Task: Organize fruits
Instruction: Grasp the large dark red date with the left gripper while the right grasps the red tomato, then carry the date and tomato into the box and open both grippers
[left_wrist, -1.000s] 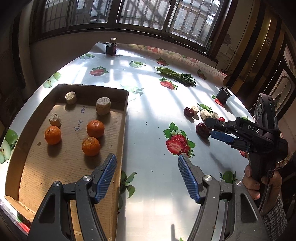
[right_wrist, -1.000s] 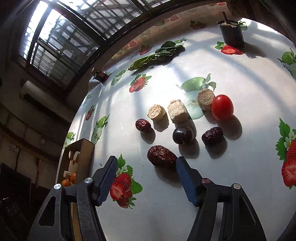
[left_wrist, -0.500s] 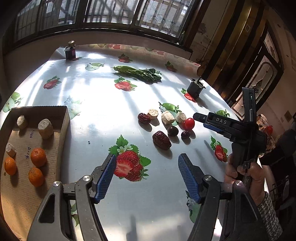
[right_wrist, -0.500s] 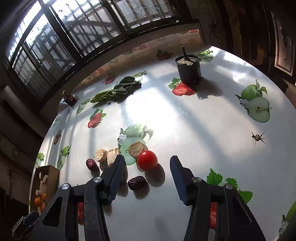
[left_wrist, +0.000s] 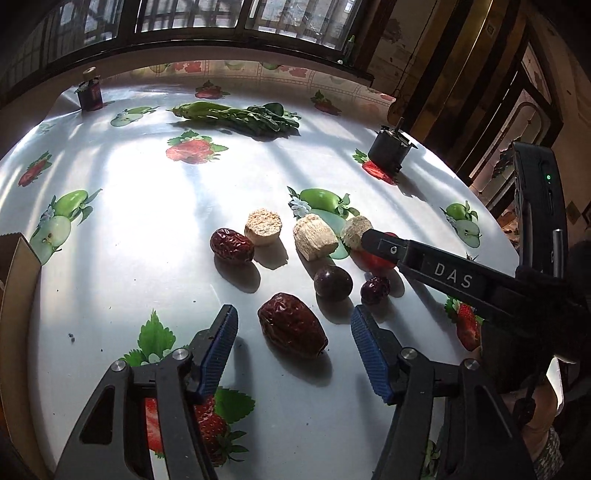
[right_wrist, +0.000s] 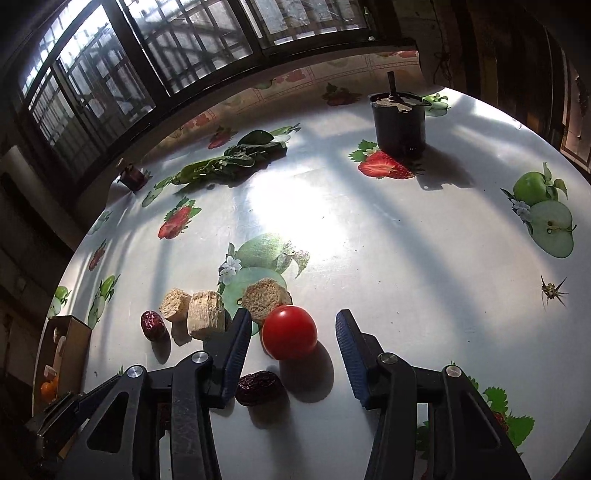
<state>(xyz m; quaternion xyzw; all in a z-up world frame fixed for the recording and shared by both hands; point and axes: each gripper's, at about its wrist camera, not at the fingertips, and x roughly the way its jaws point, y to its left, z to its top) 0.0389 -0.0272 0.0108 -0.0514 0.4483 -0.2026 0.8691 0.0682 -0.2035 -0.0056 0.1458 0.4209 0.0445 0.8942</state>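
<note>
Tomato, smooth, round, light and easily bruised, sits on the desk between the closing fingers of the right gripper, untouched; grip gently at its widest girth. Left gripper closes around a wrinkled date at 12 o'clock, without contact.

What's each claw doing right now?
Left claw: closing around the large red date, pads not touching.
Right claw: closing around the tomato, not gripping yet.
</note>
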